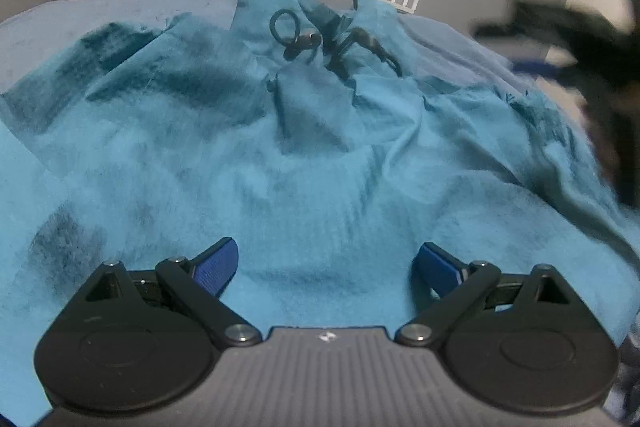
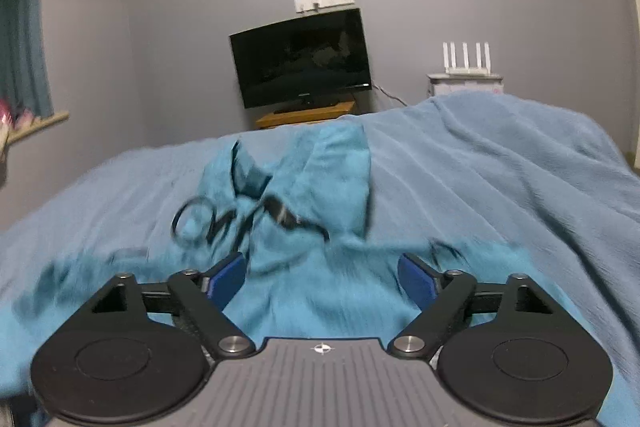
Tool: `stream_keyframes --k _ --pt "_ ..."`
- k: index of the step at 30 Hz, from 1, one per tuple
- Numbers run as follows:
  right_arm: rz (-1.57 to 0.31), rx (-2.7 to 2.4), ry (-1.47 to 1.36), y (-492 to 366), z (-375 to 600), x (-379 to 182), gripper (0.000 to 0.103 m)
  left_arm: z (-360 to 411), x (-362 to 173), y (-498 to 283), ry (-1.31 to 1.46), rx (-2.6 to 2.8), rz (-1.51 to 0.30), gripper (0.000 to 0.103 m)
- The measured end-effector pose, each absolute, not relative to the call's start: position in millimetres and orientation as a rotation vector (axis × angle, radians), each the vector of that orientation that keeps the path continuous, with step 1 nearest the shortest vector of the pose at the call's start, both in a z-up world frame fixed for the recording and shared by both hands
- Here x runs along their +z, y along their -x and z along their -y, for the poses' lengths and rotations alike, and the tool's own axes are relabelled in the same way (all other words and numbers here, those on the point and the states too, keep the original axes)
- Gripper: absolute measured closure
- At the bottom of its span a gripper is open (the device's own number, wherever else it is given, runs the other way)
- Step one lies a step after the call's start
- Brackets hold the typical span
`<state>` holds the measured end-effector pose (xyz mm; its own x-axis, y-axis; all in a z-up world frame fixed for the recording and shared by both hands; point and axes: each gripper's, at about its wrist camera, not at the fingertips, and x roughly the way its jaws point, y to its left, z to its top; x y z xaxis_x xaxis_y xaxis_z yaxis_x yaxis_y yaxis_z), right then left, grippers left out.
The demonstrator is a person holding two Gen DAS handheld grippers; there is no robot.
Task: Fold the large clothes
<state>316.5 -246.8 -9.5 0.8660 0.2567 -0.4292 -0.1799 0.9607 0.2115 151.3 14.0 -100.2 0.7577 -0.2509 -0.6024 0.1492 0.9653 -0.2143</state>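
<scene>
A large teal garment [image 1: 304, 155] lies spread and rumpled on a bed, with a black drawstring [image 1: 296, 39] coiled near its far end. My left gripper [image 1: 326, 263] is open and empty, low over the near part of the garment. In the right wrist view the same garment [image 2: 320, 291] lies under my right gripper [image 2: 322, 273], which is open and empty. The drawstring [image 2: 240, 223] lies just beyond its blue fingertips [image 2: 226, 281]. This view is motion-blurred. The right gripper shows as a dark blur [image 1: 592, 39] at the right of the left wrist view.
A lighter blue blanket [image 2: 500, 179] covers the bed and rises in a hump at the right. Beyond the bed stand a dark TV [image 2: 302, 57] on a wooden stand and a white router [image 2: 466, 59]. A curtained window [image 2: 22, 39] is at the left.
</scene>
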Motion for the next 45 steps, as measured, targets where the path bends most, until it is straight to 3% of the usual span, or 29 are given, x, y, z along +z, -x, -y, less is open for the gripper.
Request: stream_keyframes --k 3,14,17,19,21,23,25,27,30,39,45 --pt "-0.492 0.215 -0.242 -379.8 242.4 -7.4 0.03 -8.0 -104.2 -151.7 0.114 -0.21 -0.675 0.004" --pt "-0.613 0.098 -0.406 -559.0 245.8 -44.0 0.03 -5.6 -113.6 -152.5 0.084 -0.212 -0.655 0.001" --pt "-0.665 0.099 -0.5 -586.3 251.3 -65.6 0.026 -5.5 -116.4 -152.9 0.082 -0.216 -0.646 0.001" --pt "-0.699 0.11 -0.578 -599.3 257.2 -80.3 0.017 -5.5 -117.8 -153.0 0.079 -0.219 -0.64 0.001" --pt "-0.713 0.164 -0.699 -608.0 264.9 -93.0 0.016 -6.2 -119.1 -153.6 0.081 -0.222 -0.634 0.0" --pt "-0.71 0.25 -0.805 -612.7 269.7 -100.1 0.031 -6.9 -119.7 -153.0 0.082 -0.224 -0.631 0.0" --pt "-0.679 0.318 -0.814 -612.2 267.4 -95.1 0.078 -7.4 -119.8 -152.9 0.083 -0.227 -0.629 0.0" --pt "-0.634 0.393 -0.792 -607.3 264.0 -83.2 0.088 -7.4 -120.1 -152.6 0.085 -0.228 -0.629 0.0" --pt "-0.556 0.502 -0.738 -589.0 260.0 -58.4 0.092 -7.7 -120.2 -153.1 0.09 -0.231 -0.629 0.0" --pt "-0.344 0.802 -0.462 -457.0 268.0 17.8 0.093 -11.3 -117.2 -151.2 0.102 -0.237 -0.635 0.0" --pt "-0.381 0.847 -0.289 -351.8 274.7 10.7 0.093 -18.9 -110.6 -151.7 0.137 -0.252 -0.648 0.0"
